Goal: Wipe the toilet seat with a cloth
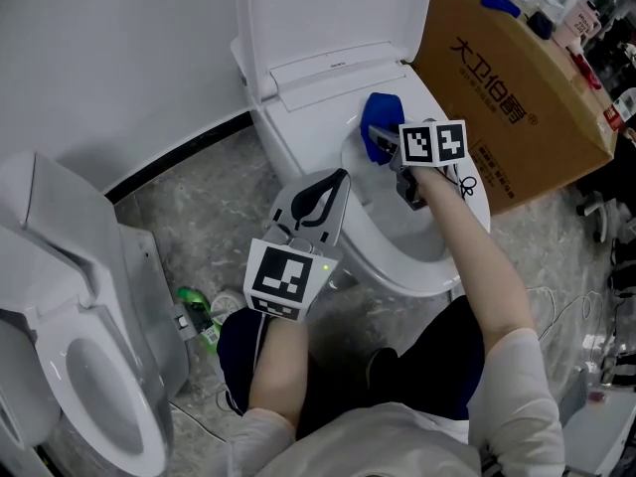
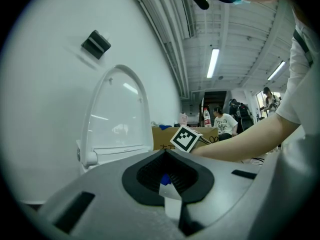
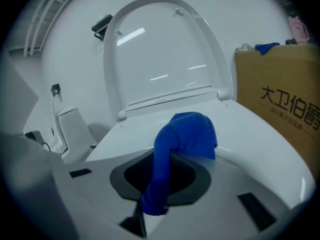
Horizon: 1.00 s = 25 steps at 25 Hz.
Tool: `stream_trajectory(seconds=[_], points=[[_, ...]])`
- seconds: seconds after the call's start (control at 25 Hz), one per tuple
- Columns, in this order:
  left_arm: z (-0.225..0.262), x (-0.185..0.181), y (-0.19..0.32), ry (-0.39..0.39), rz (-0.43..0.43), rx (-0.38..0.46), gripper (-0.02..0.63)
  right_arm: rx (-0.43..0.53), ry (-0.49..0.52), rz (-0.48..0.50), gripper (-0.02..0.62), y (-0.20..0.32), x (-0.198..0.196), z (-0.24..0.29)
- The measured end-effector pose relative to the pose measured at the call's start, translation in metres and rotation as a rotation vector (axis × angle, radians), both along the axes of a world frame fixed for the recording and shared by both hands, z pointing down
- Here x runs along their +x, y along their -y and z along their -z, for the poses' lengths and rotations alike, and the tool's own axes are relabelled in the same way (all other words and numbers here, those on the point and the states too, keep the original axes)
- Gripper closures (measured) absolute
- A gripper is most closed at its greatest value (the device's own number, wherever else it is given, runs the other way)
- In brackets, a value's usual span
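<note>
A white toilet stands in the middle with its lid [image 1: 328, 8] raised and its seat [image 1: 412, 278] down. My right gripper [image 1: 378, 137] is shut on a blue cloth [image 1: 383, 112], which rests on the back left part of the seat. In the right gripper view the cloth [image 3: 187, 131] drapes from between the jaws onto the seat [image 3: 260, 134]. My left gripper [image 1: 341, 179] hovers by the seat's left edge, jaws shut and holding nothing. From the left gripper view [image 2: 167, 156] I look toward the lid [image 2: 117, 119].
A large cardboard box [image 1: 517, 97] stands close against the toilet's right side. A second toilet [image 1: 70, 366] is at the left, with a green object [image 1: 199, 321] on the grey floor between them. Seated people [image 2: 225, 124] show far behind.
</note>
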<state>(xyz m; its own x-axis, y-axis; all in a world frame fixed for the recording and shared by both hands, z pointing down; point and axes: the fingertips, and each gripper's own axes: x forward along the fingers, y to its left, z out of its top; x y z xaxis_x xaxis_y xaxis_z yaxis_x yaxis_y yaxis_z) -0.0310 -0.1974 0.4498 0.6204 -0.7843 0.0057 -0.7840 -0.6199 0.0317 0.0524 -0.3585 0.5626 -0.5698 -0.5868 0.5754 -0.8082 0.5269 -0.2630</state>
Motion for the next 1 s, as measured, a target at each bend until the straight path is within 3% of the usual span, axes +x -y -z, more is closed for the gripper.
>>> stream_trajectory(seconds=[0.36, 1.0], points=[[-0.001, -0.005, 0.000, -0.006, 0.005, -0.008, 0.598, -0.026, 0.061, 0.038, 0.541, -0.011, -0.018, 0.002], [-0.005, -0.009, 0.003, 0.019, 0.009, -0.011, 0.598, -0.043, 0.077, 0.148, 0.541, -0.033, -0.044, 0.004]])
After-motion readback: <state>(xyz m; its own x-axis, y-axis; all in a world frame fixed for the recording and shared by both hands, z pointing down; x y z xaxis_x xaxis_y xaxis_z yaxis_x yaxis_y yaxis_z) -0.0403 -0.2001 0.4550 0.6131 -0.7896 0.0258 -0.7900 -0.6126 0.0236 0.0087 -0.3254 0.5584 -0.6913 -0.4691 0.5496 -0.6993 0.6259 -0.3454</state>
